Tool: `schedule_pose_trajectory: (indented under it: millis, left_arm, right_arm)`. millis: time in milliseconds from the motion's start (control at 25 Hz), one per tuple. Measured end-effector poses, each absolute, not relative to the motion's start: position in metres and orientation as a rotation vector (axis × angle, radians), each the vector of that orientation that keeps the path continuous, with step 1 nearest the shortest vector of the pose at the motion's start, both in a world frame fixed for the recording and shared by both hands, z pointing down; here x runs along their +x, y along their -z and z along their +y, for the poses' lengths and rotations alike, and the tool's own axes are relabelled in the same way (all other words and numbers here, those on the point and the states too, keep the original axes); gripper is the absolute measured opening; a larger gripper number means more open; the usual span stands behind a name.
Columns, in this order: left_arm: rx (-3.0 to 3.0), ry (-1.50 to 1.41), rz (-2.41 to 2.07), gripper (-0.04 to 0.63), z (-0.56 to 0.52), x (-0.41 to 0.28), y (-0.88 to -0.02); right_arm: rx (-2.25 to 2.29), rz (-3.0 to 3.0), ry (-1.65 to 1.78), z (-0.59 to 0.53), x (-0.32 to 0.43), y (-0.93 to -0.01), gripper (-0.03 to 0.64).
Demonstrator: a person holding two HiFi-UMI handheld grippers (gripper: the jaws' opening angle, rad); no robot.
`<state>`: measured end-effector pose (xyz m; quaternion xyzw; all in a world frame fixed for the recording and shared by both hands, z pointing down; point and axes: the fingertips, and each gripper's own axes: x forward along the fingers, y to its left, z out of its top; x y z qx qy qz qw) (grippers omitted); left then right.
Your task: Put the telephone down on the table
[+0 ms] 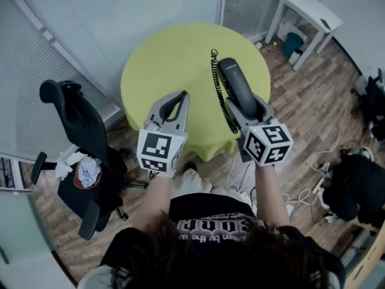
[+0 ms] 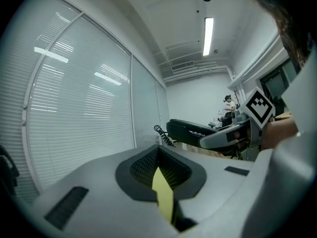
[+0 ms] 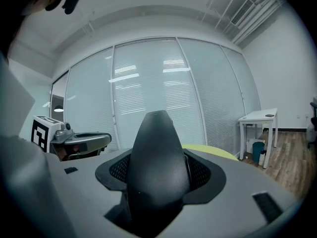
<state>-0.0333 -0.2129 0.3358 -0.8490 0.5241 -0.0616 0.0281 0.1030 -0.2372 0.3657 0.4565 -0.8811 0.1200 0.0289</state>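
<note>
Black phone (image 1: 231, 77) pinched in R gripper (image 1: 245, 108), long axis pointing far, over near-right part of yellow table (image 1: 162, 59); next move prob. straight down. L gripper (image 1: 180, 98) pressed together, empty, to left.

Two grippers: the left gripper (image 1: 179, 99) and the right gripper (image 1: 243, 104). One telephone (image 1: 233, 82), with one coiled cord (image 1: 219, 92). Two benches: one round yellow-green bench (image 1: 171, 59) and one small white bench (image 1: 305, 7). One black office chair (image 1: 81, 131). One blue bin (image 1: 293, 43).
</note>
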Motion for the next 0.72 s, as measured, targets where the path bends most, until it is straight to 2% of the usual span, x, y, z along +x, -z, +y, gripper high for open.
schedule_pose_trajectory:
  millis: [720]
  left_arm:
    - [-2.668,0.221,1.601,-0.005,-0.346,-0.079,-0.355]
  right_arm:
    - [1.421,-2.649,-0.398,-0.365,0.055,-0.386,0.287]
